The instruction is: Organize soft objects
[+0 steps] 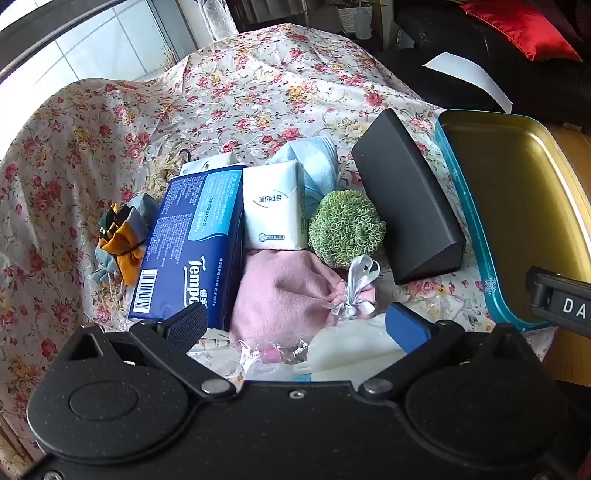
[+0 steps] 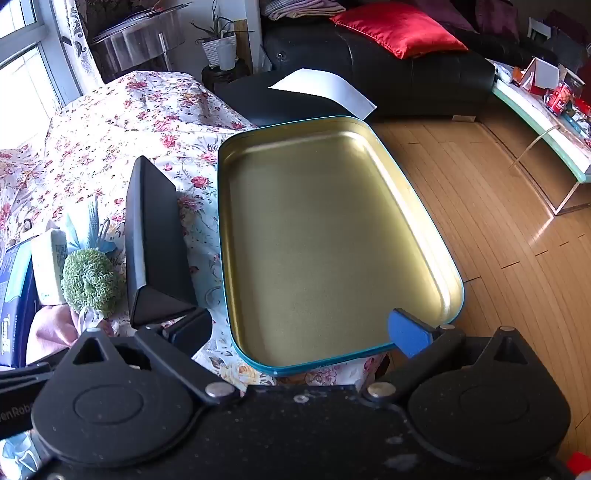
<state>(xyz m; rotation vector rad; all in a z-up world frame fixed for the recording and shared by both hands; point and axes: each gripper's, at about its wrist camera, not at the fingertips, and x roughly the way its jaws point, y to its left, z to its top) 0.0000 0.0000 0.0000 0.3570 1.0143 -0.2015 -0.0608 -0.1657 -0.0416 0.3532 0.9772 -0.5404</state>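
Note:
On the floral cloth lie a pink pouch (image 1: 280, 295) with a silver ribbon, a green knitted ball (image 1: 345, 229), a white tissue pack (image 1: 275, 206), a blue Tempo tissue pack (image 1: 192, 243), a light blue towel (image 1: 314, 158) and an orange-grey fabric bundle (image 1: 122, 236). My left gripper (image 1: 295, 325) is open just above the pink pouch, holding nothing. The teal tin tray (image 2: 454, 295) with a gold inside is empty. My right gripper (image 2: 301, 332) is open over the tray's near edge. The green ball (image 2: 90, 282) also shows in the right wrist view.
A black triangular box (image 1: 406, 199) lies between the soft things and the tray; it also shows in the right wrist view (image 2: 155, 240). A black sofa (image 2: 369, 74) with a red cushion (image 2: 399, 29) stands behind. Wooden floor (image 2: 498, 229) lies to the right.

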